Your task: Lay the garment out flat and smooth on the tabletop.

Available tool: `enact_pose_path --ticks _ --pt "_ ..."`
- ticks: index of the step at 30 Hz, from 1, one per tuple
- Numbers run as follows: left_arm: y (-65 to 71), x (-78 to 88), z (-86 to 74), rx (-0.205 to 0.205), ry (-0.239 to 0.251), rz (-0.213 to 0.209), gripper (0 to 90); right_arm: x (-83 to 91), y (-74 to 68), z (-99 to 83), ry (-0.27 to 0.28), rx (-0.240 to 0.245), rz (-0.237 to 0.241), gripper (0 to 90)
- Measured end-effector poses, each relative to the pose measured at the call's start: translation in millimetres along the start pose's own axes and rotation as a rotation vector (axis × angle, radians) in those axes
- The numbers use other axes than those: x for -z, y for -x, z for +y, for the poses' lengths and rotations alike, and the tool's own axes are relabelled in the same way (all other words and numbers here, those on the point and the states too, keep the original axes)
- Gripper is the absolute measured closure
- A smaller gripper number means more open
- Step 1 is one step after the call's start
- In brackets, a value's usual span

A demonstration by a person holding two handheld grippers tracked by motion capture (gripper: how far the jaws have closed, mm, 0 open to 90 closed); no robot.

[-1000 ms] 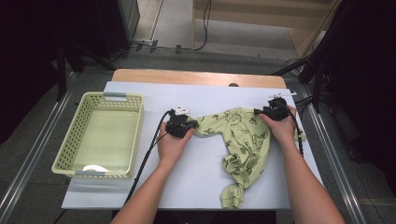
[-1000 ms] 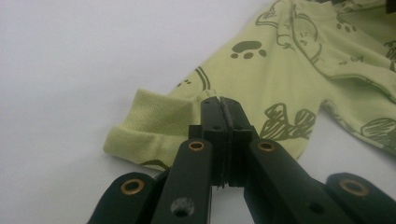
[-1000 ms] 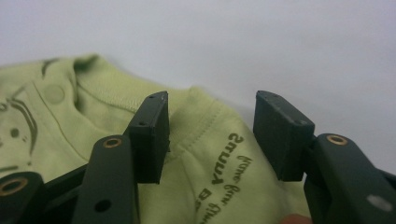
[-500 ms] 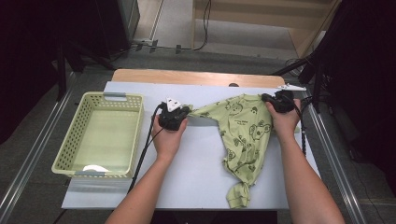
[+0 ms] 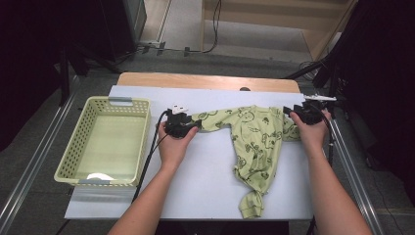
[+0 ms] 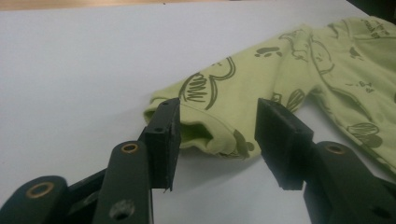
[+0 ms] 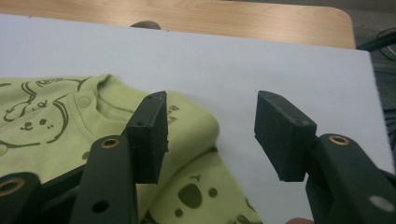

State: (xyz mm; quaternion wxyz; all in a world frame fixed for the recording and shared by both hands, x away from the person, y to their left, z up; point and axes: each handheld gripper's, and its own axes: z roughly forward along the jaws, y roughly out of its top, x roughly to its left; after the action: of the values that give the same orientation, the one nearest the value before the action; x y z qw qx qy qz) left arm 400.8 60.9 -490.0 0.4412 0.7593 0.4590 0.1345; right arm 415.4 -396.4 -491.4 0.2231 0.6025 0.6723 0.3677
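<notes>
Spreading this soft, light green baby garment (image 5: 254, 142) across the white table (image 5: 205, 181), I've both grippers, left (image 6: 217, 135) and right (image 7: 210, 135), just opening, nothing pinched; I'd grab its sleeve cuffs

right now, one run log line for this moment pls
left tongs: just opened, off sleeve cuff | right tongs: just opened, nothing gripped | green garment: spread on table | basket: left

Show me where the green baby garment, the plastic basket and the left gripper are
green baby garment (image 5: 257, 134): high view, on the printed body panel.
plastic basket (image 5: 142, 128): high view, on the right side wall.
left gripper (image 6: 217, 135): left gripper view, midway between its open fingertips, at the sleeve cuff.
</notes>
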Motion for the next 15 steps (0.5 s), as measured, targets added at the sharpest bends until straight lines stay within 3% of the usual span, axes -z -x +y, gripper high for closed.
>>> enact_pose_path --ticks 2,6,11,15 --pt "0.3 -2.3 0.6 0.002 -0.018 0.018 50.1 5.8 4.1 -3.1 -0.006 -0.016 -0.006 42.3" --pt "-4.8 -10.7 -2.6 0.035 -0.071 0.056 49.6 19.2 7.6 -14.3 -0.014 -0.001 -0.046 41.0" --pt "-5.4 -14.5 -7.1 0.015 -0.131 0.103 47.5 37.1 16.6 -29.5 -0.034 -0.019 -0.099 36.2" --pt "-4.8 -13.9 -8.6 0.012 -0.140 0.113 48.3 44.9 22.9 -36.0 -0.085 -0.042 -0.109 33.8"
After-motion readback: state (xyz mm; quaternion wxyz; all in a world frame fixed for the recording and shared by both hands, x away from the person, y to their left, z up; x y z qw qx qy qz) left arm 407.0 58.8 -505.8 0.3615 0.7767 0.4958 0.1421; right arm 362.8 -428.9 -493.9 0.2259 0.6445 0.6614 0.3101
